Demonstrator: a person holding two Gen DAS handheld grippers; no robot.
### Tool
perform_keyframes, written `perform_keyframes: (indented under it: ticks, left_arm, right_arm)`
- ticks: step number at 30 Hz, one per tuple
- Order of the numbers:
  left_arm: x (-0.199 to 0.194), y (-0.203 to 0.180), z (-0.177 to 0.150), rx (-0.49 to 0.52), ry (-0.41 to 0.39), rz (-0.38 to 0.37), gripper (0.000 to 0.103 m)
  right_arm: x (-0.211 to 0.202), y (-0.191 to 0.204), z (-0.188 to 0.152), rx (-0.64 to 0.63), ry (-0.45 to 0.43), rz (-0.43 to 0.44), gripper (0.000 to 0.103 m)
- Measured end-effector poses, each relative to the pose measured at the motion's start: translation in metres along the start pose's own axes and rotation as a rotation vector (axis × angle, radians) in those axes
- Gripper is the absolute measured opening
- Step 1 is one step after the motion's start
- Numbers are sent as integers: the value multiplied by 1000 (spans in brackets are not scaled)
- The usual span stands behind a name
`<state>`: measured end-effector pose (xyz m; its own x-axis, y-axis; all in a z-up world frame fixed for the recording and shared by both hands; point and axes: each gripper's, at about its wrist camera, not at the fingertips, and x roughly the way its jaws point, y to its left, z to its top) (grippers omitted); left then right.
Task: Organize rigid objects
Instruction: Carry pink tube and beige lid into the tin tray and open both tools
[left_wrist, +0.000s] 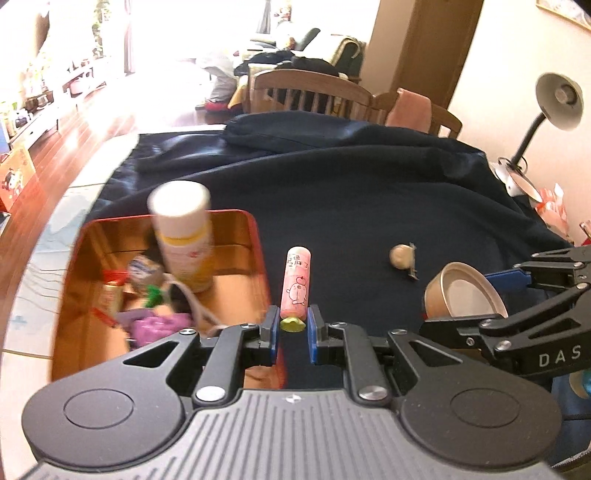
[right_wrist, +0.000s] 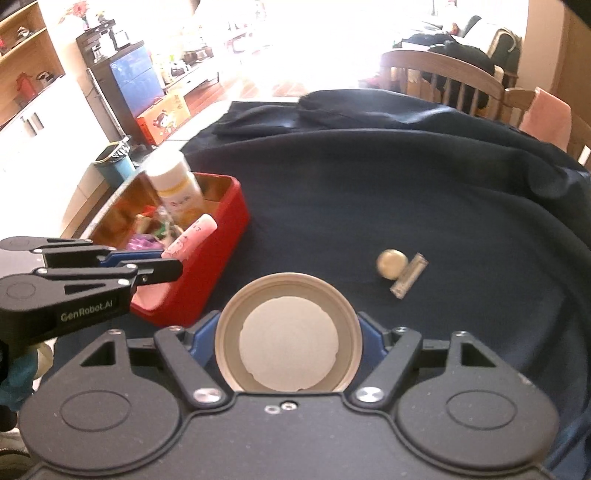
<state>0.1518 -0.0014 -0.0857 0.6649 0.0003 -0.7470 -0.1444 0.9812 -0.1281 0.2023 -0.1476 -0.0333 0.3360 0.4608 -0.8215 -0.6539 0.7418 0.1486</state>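
- The pink tube (left_wrist: 295, 284) has a cartoon animal, printed characters and a yellow-green cap.
- The left hand-held gripper (left_wrist: 291, 334) clamps the tube's cap end; its long axis runs straight forward between the fingers, just beside the red tin (left_wrist: 258, 251).
- The right hand-held gripper (right_wrist: 288, 354) grips a tan round lid (right_wrist: 288, 332), its hollow side facing the camera, above the dark-clothed tabletop (right_wrist: 406, 206).

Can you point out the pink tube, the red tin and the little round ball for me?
pink tube (left_wrist: 295, 282): left wrist view, on its printed middle.
red tin (right_wrist: 225, 221): right wrist view, on its outer side wall.
round ball (right_wrist: 391, 263): right wrist view, on its centre.
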Motion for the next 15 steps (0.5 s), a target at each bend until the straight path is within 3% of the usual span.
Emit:
perform_keyframes:
  ticks: [15]
  left_arm:
    - [-16,99,3,-44,-10,48,15]
  right_arm:
    - [29,79,26,-28,-6,4,76]
